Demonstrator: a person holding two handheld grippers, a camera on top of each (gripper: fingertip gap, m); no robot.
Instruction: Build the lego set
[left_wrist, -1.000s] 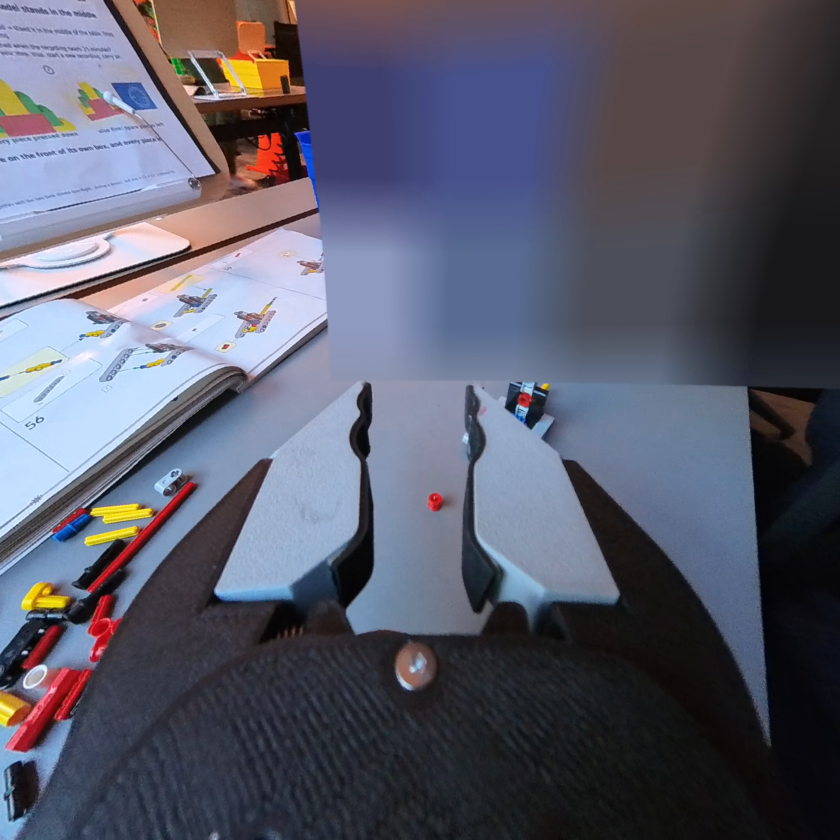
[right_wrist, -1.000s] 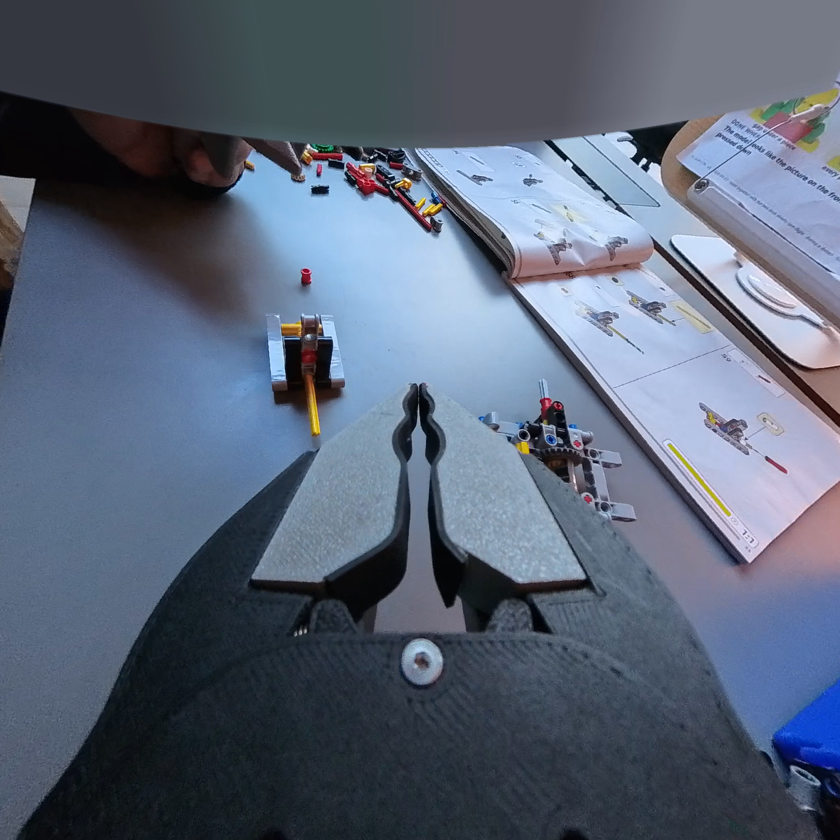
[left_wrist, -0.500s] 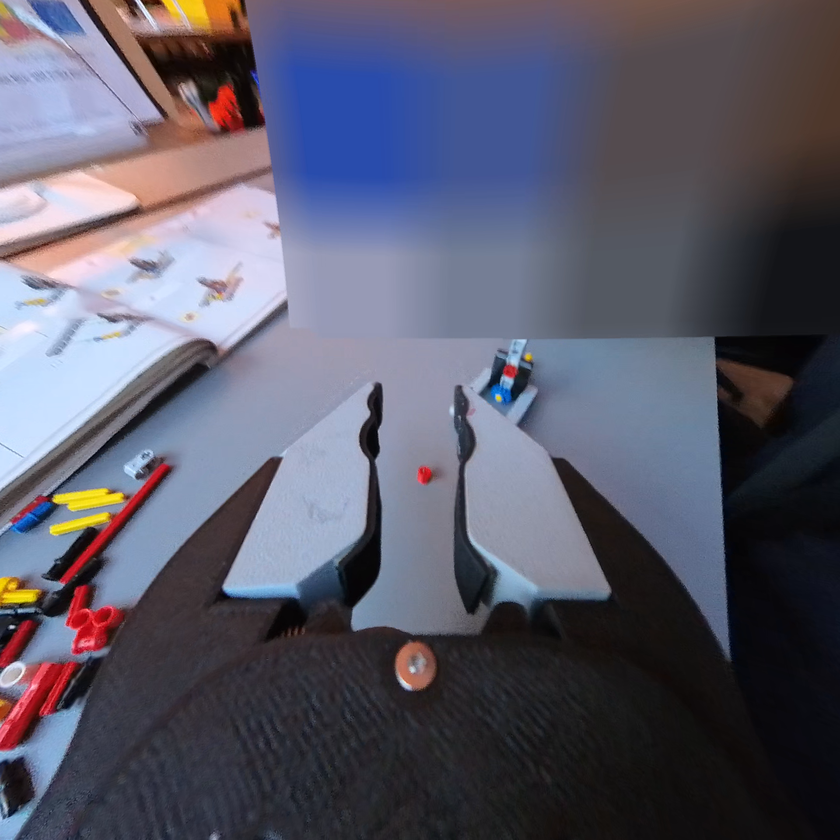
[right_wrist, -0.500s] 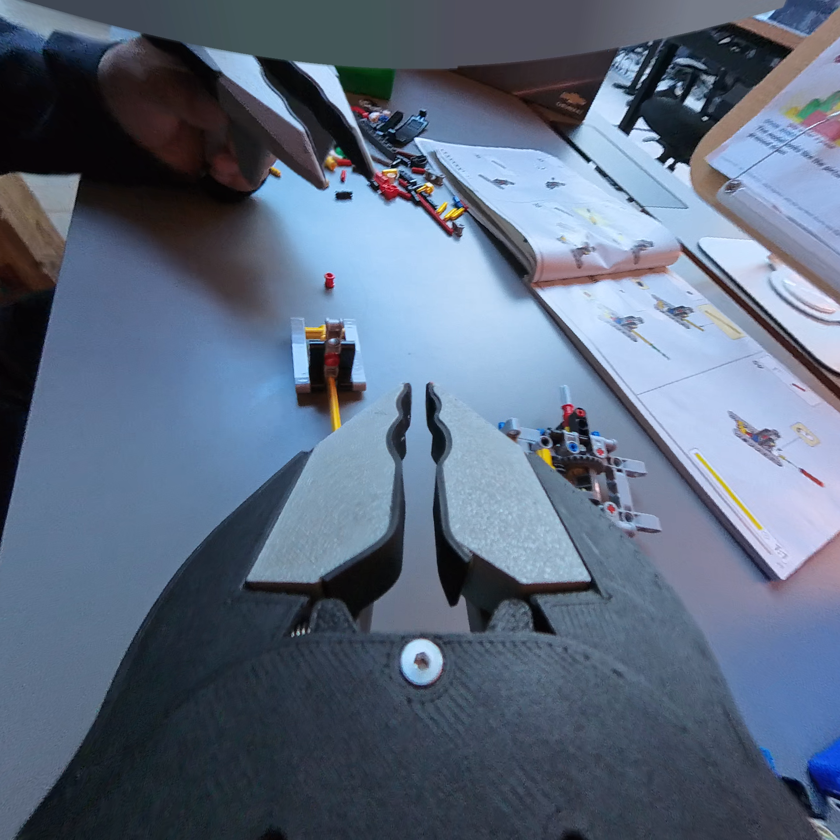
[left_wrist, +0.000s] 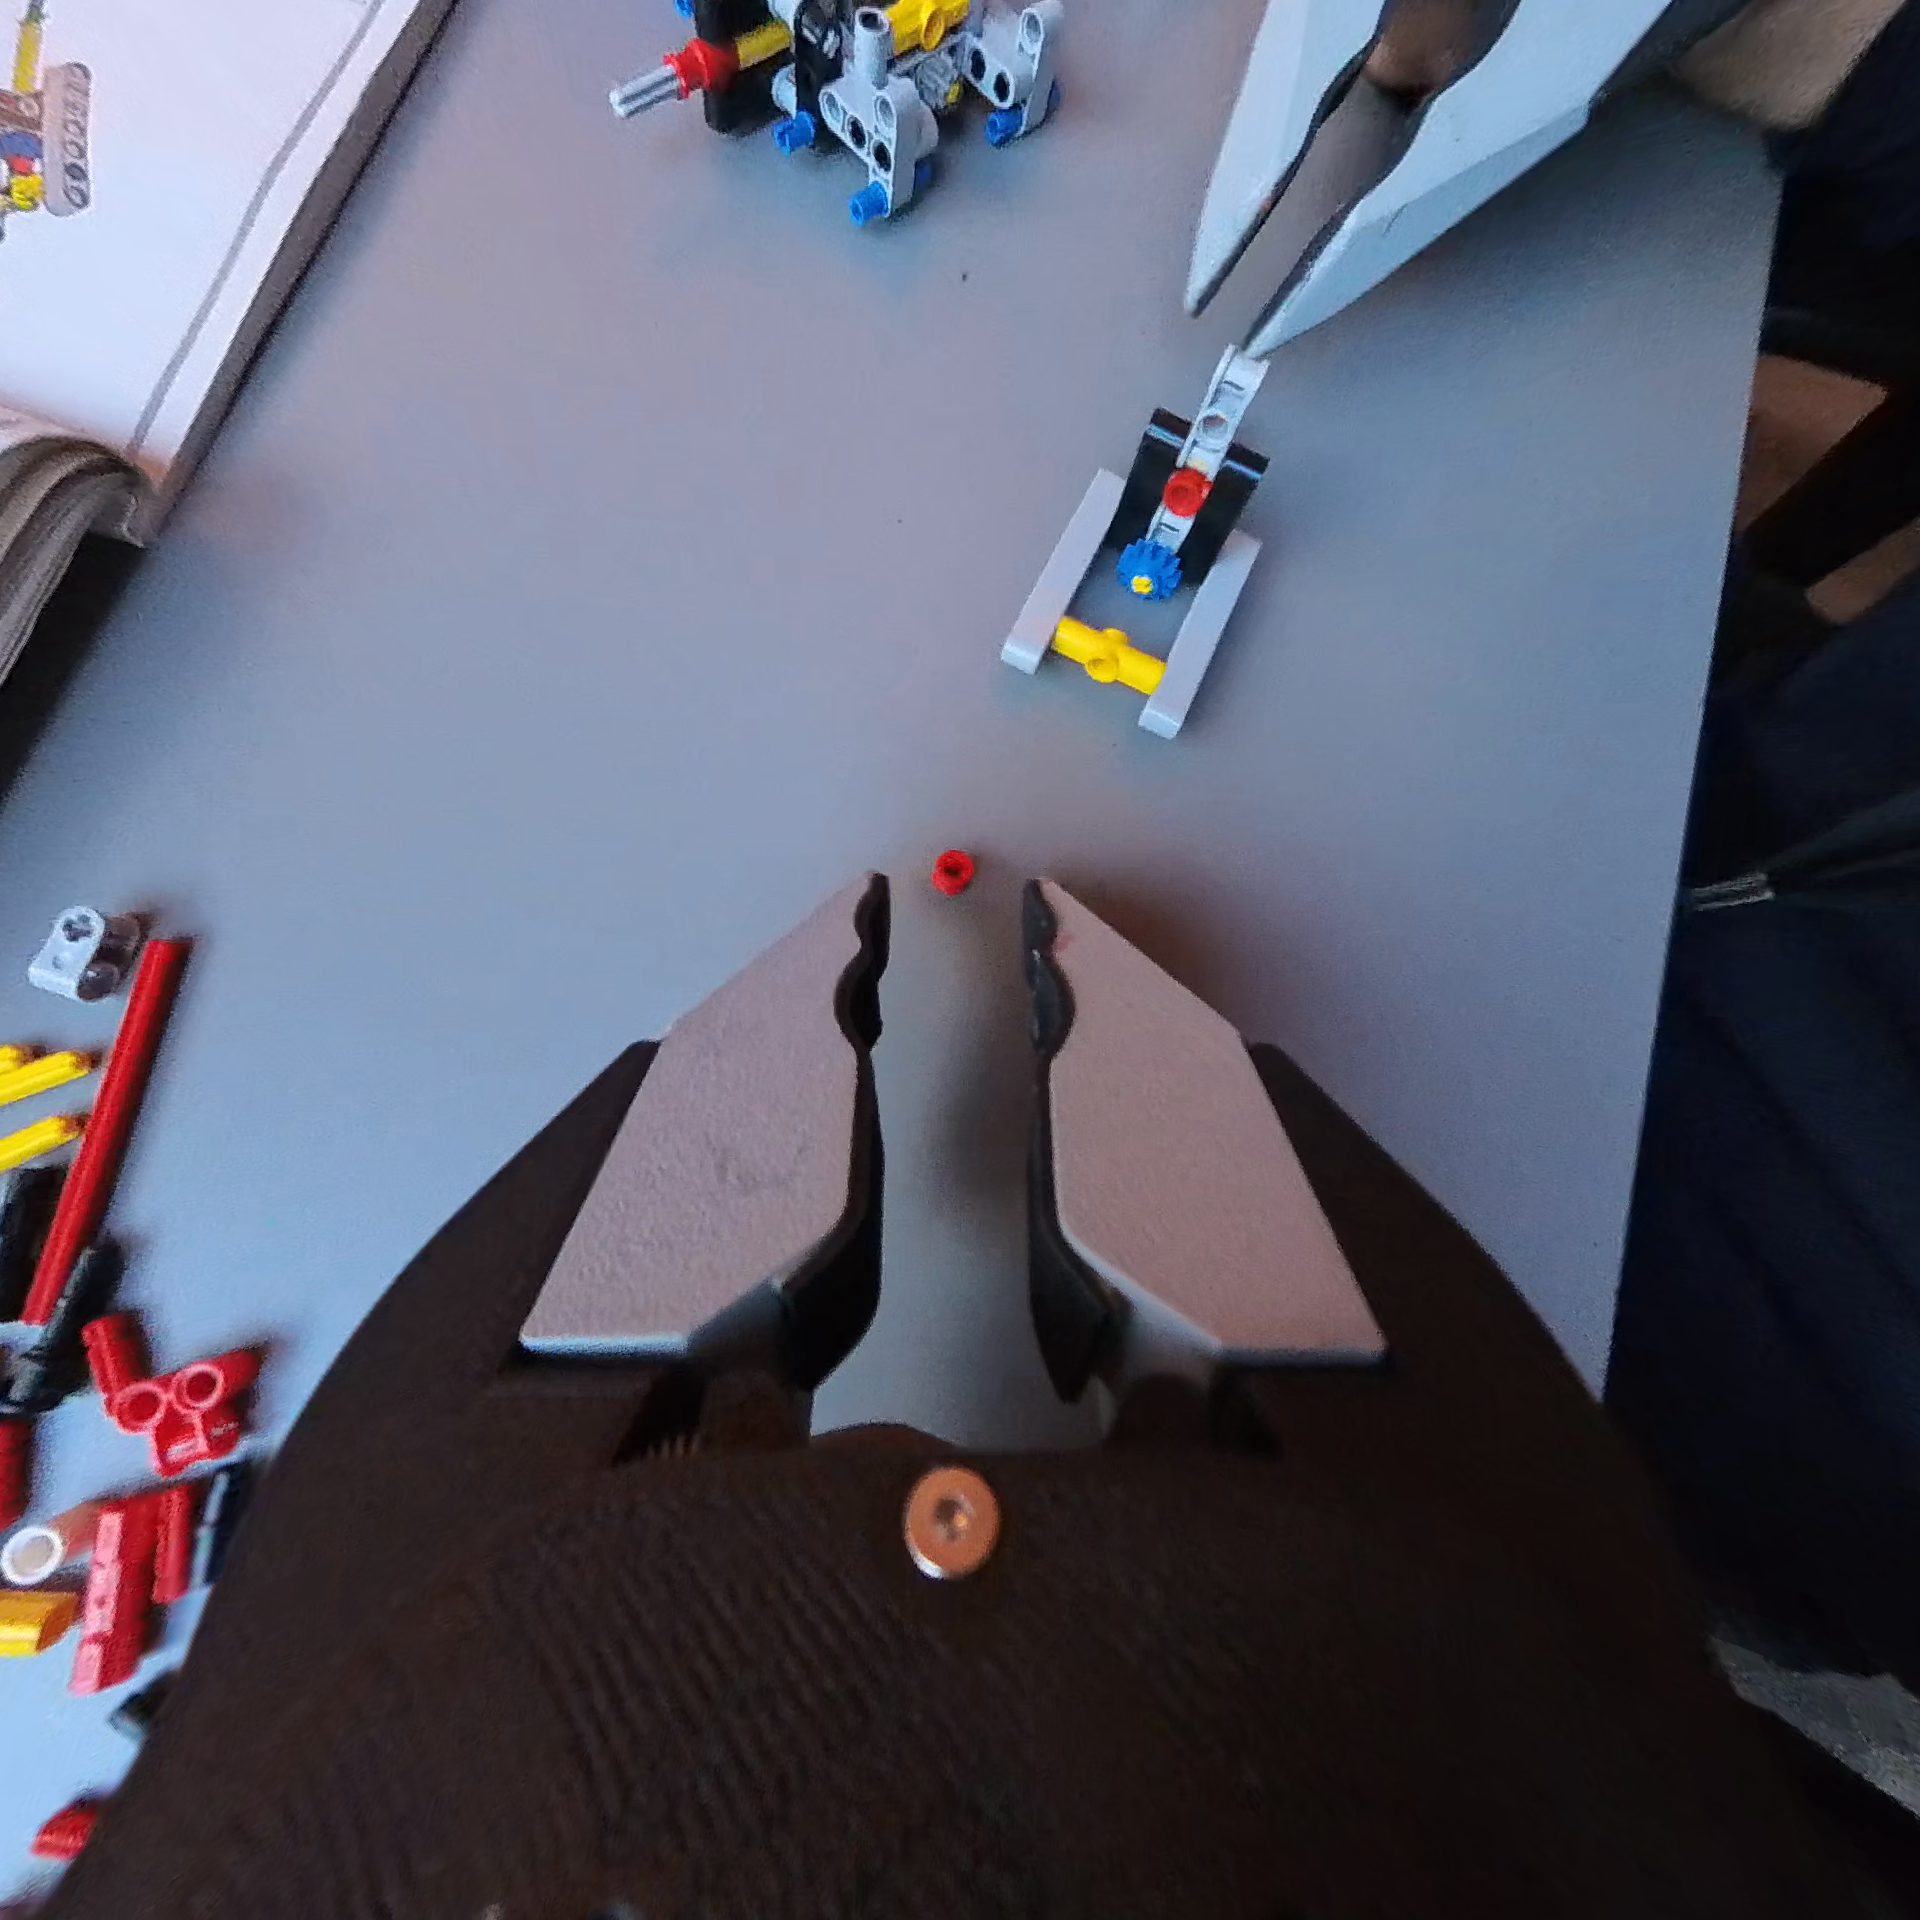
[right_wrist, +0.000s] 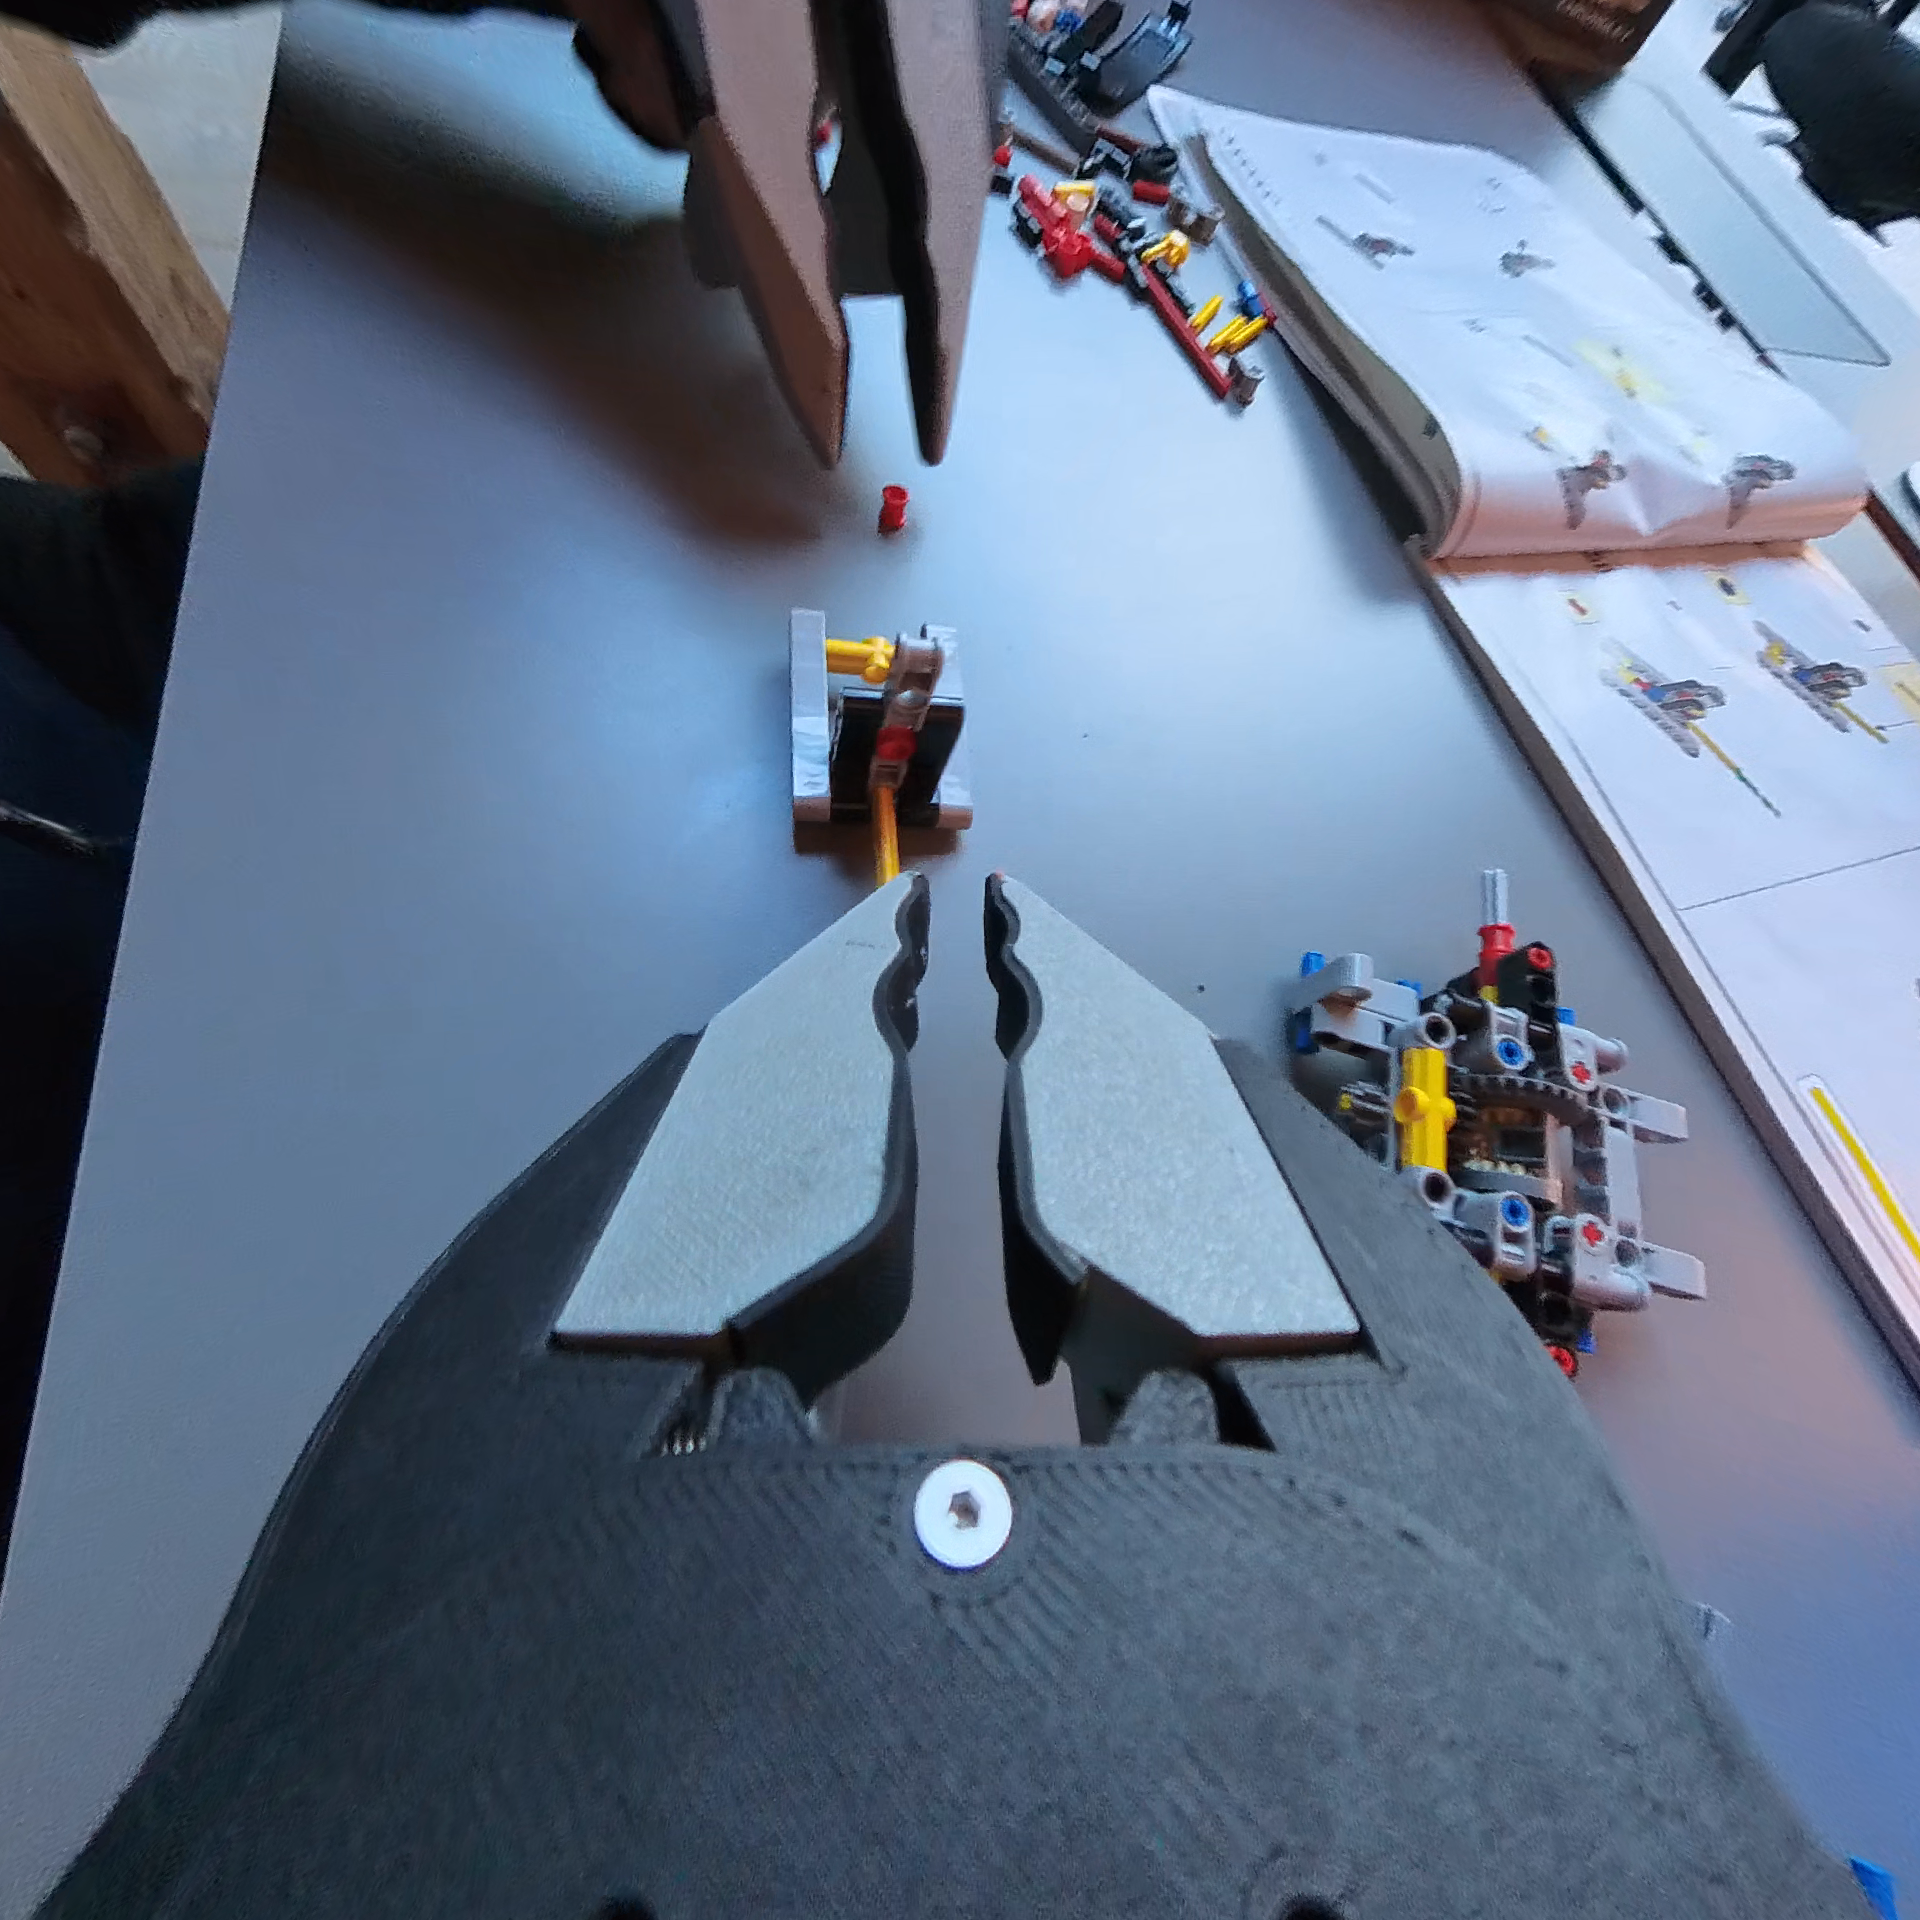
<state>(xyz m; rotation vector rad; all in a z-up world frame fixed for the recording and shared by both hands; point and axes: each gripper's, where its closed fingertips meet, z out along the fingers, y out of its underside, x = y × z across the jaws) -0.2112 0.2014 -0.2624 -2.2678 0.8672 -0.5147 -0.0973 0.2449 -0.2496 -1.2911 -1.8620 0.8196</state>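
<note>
Two claws stood over the grey bench (left_wrist: 520, 623), both parted and empty. Left claw (left_wrist: 954, 896) framed a tiny red bush (left_wrist: 952, 871) just past its tips; squaring on that round, smooth plastic seemed wise. Right claw (right_wrist: 956, 894) sat narrowly open beside a yellow axle (right_wrist: 886, 831).

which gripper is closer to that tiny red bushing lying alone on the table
Left. The left gripper has its open fingertips just short of the red bushing; the right gripper sits beyond the small grey-and-black assembly.
</note>
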